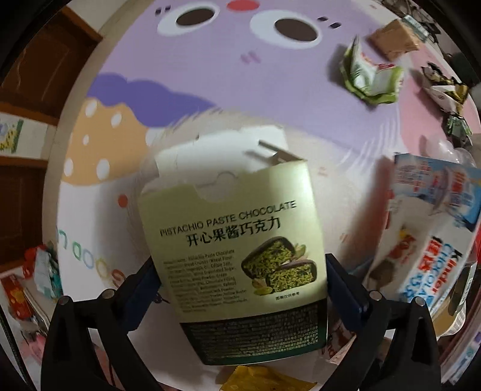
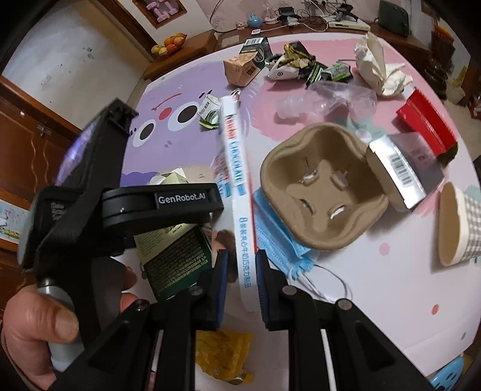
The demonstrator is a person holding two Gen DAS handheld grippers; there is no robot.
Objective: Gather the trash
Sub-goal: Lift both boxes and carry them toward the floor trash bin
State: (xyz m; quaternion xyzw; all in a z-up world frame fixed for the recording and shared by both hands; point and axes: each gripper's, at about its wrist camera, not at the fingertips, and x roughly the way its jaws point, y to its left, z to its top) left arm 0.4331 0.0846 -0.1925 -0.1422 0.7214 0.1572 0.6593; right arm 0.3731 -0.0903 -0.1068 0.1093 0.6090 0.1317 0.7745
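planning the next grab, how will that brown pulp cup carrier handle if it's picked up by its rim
The pulp cup carrier looks moulded and thin-walled, so probably stiff and light. Its rim rests on the blue face mask and against the silver box, so lifting may nudge both.

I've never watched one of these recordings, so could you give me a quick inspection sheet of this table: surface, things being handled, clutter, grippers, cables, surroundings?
Surface: table under a pink and purple cartoon cloth.
Job's things: pistachio chocolate box, top torn open, in the left gripper; flat Kinder chocolate box, held on edge in the right gripper.
Clutter: cardboard cup tray, blue face mask, paper cup on its side, red box, silver box, crumpled wrappers, yellow packet.
Grippers: both shut on their boxes; a hand holds the left one.
Cables: tangle beyond the table's far edge.
Surroundings: wooden cabinets, fruit bowl.
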